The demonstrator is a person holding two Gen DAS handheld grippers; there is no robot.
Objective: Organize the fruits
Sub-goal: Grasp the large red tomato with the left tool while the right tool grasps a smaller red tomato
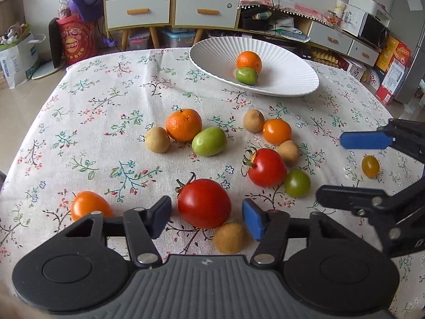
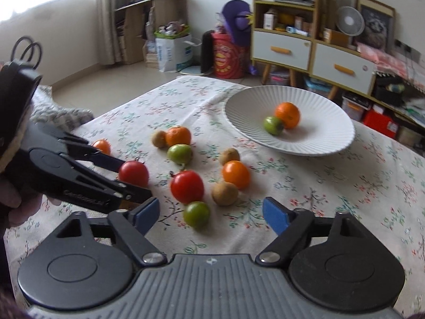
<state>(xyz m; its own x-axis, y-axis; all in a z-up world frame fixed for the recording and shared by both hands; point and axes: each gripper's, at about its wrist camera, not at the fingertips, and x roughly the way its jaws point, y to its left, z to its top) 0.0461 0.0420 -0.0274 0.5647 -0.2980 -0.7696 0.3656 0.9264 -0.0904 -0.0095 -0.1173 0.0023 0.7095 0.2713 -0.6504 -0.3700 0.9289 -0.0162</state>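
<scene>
Starting at the left with the hard-to-see bits. Half tucked behind the left finger of the left tongs (image 1: pixel 207 219): a glossy orange tomato (image 1: pixel 89 204), lower edge covered. Dead centre between the blue pads, a large red stemmed tomato (image 1: pixel 204 203) with a sliver of cloth showing on either side, so tongs open around it, not pinching. Just below, a round tan fuzzy fruit (image 1: pixel 229 238), bottom clipped by the tongs' body. Far right, cut off by the frame edge, the right tongs (image 1: pixel 332 168), open too, fingers straddling a small yellow-orange tomato (image 1: pixel 370 166) without touching.

Count time, on the desk (image 1: pixel 106 93) with its flower-print cloth:
- tan fruits: four
- red tomatoes: two, the second red tomato (image 1: pixel 267 167) right of centre
- orange tomatoes: two
- dimpled orange mandarin (image 1: pixel 183 124): one
- pale green fruit (image 1: pixel 209 141): one, touching the mandarin
- small dark green tomato (image 1: pixel 297 183): one
- yellow-orange tomato: one

Up in the white ribbed plate (image 1: pixel 292 79) at the back right: a second mandarin (image 1: pixel 249 61) with a second green fruit (image 1: pixel 247 76) pressed against its front.

Over to the right wrist view, a touch blurred. Only three tan fruits to be made out there, and the yellow-orange tomato seen from the left wrist alone. Shown only here: a hand (image 2: pixel 10 202) gripping the left tongs at the left edge, those fingers seen side-on around the big red tomato, and the dark green tomato just ahead of the open right pads, untouched.
</scene>
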